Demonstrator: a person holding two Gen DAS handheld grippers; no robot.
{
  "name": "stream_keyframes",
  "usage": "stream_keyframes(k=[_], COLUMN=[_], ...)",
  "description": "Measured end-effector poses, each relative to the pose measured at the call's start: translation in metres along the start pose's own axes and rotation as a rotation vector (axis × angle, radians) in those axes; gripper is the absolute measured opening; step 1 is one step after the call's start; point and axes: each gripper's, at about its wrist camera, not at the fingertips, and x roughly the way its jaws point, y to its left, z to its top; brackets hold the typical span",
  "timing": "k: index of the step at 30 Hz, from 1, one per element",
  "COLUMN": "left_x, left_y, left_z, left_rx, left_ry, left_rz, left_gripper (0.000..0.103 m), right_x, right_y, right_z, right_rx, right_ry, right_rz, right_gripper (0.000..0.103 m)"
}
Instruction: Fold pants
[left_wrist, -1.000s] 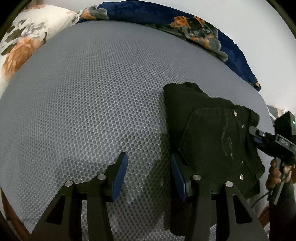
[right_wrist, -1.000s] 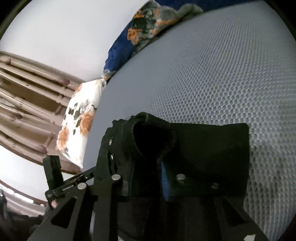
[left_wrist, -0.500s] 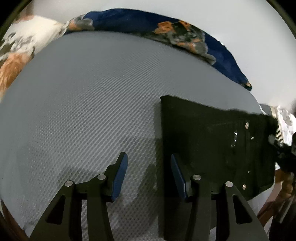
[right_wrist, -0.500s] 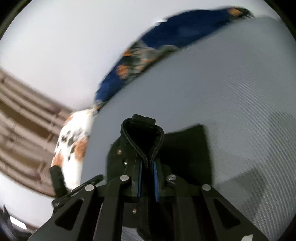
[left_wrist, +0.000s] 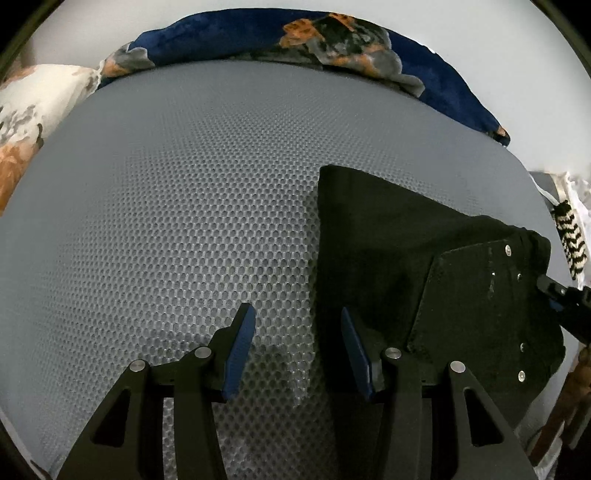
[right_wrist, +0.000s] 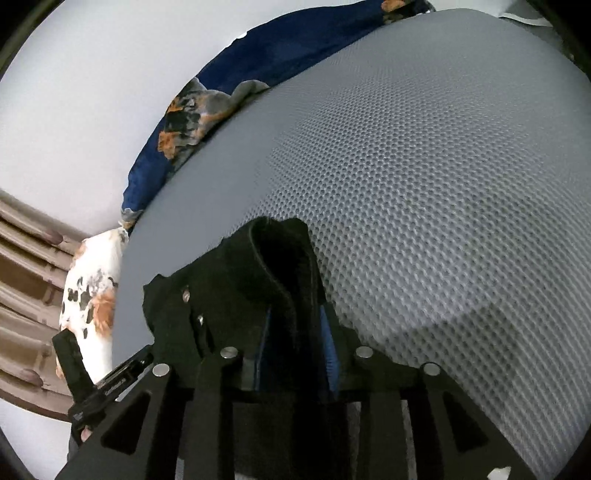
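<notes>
The black pants (left_wrist: 399, 240) lie on the grey mesh mattress (left_wrist: 184, 221) at the right in the left wrist view, with the waist part, set with metal rivets (left_wrist: 508, 250), raised at the far right. My left gripper (left_wrist: 297, 325) is open and empty, just left of the pants' near edge. My right gripper (right_wrist: 295, 332) is shut on the pants' thick waistband (right_wrist: 280, 266) and holds it above the mattress (right_wrist: 443, 184). The right gripper also shows in the left wrist view (left_wrist: 554, 291).
A blue floral blanket (left_wrist: 332, 33) lies along the far edge by the white wall. A white floral pillow (left_wrist: 26, 110) is at the left. A wooden headboard (right_wrist: 22, 277) and the left gripper's handle (right_wrist: 92, 384) show in the right wrist view.
The right gripper has lifted and turned the waistband part, so the rivet panel now stands raised at the right. The left gripper stayed open and shifted slightly.
</notes>
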Motion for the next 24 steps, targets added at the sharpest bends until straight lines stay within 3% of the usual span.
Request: stream_keyframes(k=[10,13,24], left_x=[-0.019,-0.026,-0.044], left_y=[-0.003,-0.006,-0.01], left_z=[-0.026,-0.038,-0.063], left_rx=[0.03,0.049,0.093], left_ry=[0.032,0.03,0.019], left_rz=[-0.054,-0.058,-0.047], left_gripper=[0.049,0.049,0.05], right_x=[-0.037,-0.04,-0.046], right_y=[0.005,0.006,0.023], right_z=[-0.043,-0.051,-0.063], right_rx=[-0.026,-0.029,-0.056], right_ry=[0.004,0.005,-0.005], right_rz=[0.001,0.006,-0.078], right_gripper=[0.025,0.02,0.011])
